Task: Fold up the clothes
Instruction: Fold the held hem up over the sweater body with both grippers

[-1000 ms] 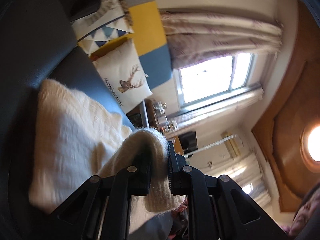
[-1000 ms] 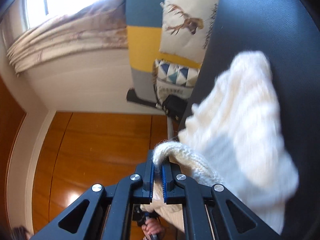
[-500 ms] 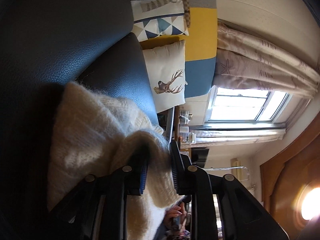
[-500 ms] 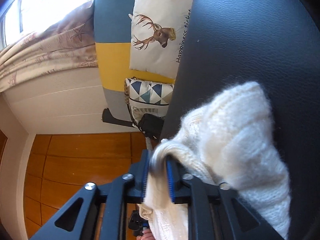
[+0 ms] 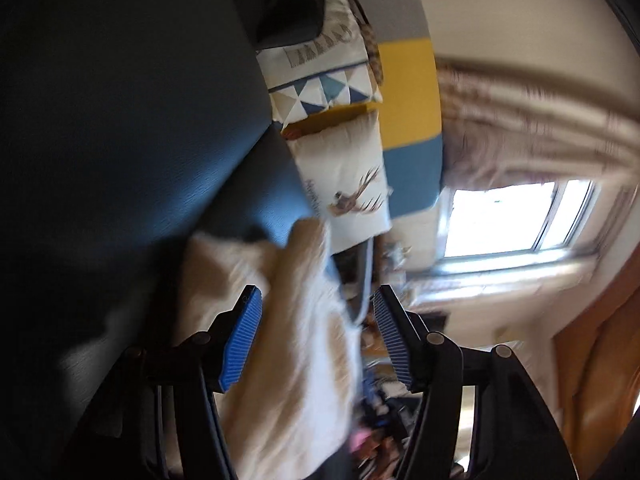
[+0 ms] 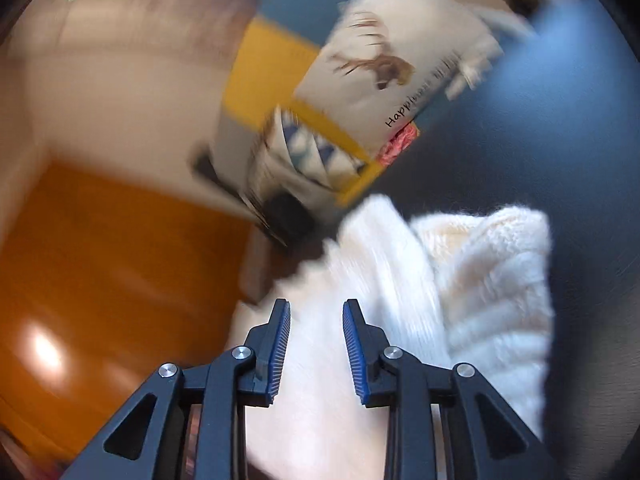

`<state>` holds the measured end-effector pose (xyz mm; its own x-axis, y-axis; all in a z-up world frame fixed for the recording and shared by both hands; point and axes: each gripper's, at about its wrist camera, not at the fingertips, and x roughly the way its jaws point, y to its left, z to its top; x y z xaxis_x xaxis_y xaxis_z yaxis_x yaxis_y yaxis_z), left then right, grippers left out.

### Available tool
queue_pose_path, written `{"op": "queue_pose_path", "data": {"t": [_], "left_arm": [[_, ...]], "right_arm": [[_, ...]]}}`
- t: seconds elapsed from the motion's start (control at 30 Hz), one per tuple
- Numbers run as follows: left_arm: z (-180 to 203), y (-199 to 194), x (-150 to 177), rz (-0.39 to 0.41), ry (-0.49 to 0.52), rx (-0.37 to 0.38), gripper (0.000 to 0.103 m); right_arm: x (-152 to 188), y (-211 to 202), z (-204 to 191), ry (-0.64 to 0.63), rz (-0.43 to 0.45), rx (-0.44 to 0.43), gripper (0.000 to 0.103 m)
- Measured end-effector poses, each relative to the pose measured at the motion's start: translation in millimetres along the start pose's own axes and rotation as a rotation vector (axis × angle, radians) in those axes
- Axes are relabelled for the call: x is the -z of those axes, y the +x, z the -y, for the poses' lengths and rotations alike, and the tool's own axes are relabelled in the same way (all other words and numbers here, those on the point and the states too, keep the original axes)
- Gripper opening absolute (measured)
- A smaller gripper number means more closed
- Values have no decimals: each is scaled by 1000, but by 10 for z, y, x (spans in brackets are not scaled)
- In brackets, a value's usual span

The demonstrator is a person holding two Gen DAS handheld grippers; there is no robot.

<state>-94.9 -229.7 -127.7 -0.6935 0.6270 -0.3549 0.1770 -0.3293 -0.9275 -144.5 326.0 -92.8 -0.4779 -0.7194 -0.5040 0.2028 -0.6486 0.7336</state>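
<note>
A cream knitted sweater (image 5: 288,344) lies bunched on a dark blue leather sofa (image 5: 132,128). My left gripper (image 5: 316,300) is open, its blue pads (image 5: 240,340) spread on either side of a fold of the sweater without pinching it. In the right wrist view the sweater (image 6: 480,288) lies folded over itself on the sofa seat (image 6: 560,128). My right gripper (image 6: 316,310) is open just above the sweater's near part, its blue pads (image 6: 280,344) apart. Both views are motion-blurred.
A deer-print cushion (image 5: 352,184) (image 6: 392,56) and a triangle-pattern cushion (image 5: 324,92) (image 6: 312,152) lean at the sofa's end, with a dark bag (image 5: 280,4) beside them. A bright window (image 5: 516,216) with curtains is behind. Orange wood panels (image 6: 100,272) show in the right wrist view.
Both grippers were shut on the sweater's knit edge; now both have opened and let it go. The sweater has dropped onto the sofa and both cameras have swung.
</note>
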Motion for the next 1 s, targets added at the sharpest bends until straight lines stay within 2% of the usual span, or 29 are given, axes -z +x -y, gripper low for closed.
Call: {"op": "queue_pose_path", "data": {"t": [0.07,0.13,0.3,0.37,0.47,0.67,0.87,0.9,0.93,0.97,1.0], "left_arm": [[8,-93,101,-24,79,-48,62],[37,-122,241,-75,158,-66,62],[72,-79,452,-178,226,-8,62],[76,-72,493,-182,261,-30,62],[20,-59,521,-198,257,-52,62],[-4,-107,577,-185,294,-68,62],[82,-71,706,-172,402,-125,62],[96,-74,719,-166,416,-140,61],[116,-74,739,-160,431,-160,58],[141,-66,768,-166,460,-201,39],[161,-62,795,-170,485,-237,16]], "right_arm": [[128,-66,-193,-159,-8,151,28],[197,-139,-201,-190,-4,184,28],[269,-234,-92,-165,-32,200,28],[288,-264,-66,-159,-38,210,28],[267,-392,9,-102,-2,175,28],[304,-549,120,-64,-2,130,28],[375,-363,97,-91,-71,118,28],[390,-332,75,-108,-74,131,25],[410,-306,38,-137,-74,150,20],[426,-287,1,-162,-75,172,9],[439,-274,-35,-181,-75,197,8]]}}
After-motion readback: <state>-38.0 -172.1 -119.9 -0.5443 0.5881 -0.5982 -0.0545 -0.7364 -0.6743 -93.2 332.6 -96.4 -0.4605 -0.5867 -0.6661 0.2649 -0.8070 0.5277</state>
